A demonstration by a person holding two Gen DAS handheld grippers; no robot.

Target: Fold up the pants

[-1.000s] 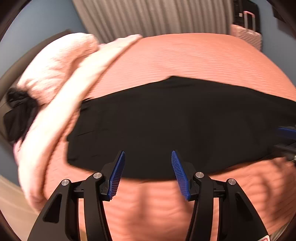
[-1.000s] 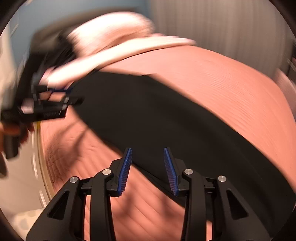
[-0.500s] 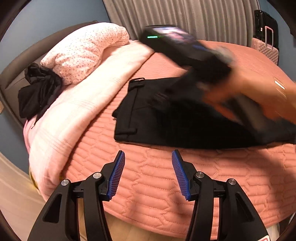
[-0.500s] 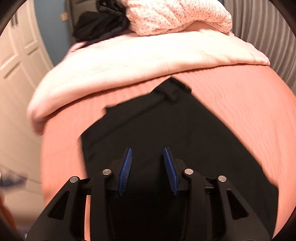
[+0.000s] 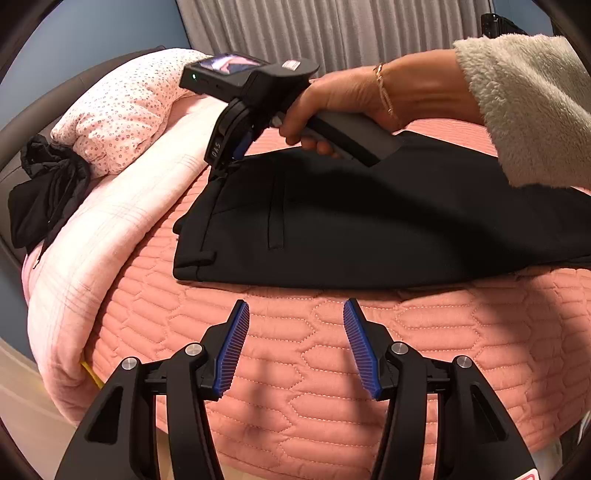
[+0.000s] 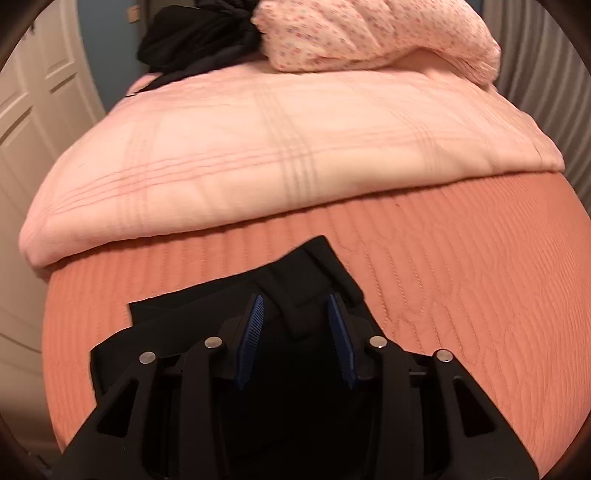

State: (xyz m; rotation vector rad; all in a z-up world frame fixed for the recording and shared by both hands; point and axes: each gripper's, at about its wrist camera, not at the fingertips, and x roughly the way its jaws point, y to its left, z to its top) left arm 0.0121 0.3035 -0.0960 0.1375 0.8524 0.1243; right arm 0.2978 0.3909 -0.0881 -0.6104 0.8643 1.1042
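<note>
**Right claw at the waistband, left claw waiting**

The black pants (image 5: 369, 221) lie flat on the coral quilted bed (image 5: 314, 350), waistband toward the pale pink blanket (image 5: 110, 229). The right claw (image 6: 295, 325), spread apart, straddles the far waistband corner without clamping it. The left claw (image 5: 295, 347) hovers released above the bare quilt, just short of the pants' near edge.

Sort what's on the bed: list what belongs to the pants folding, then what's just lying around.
In the job: black pants, right gripper at their waistband, left gripper.

Lying about: floral pillow, pink blanket, bundled black garment, suitcase.
</note>
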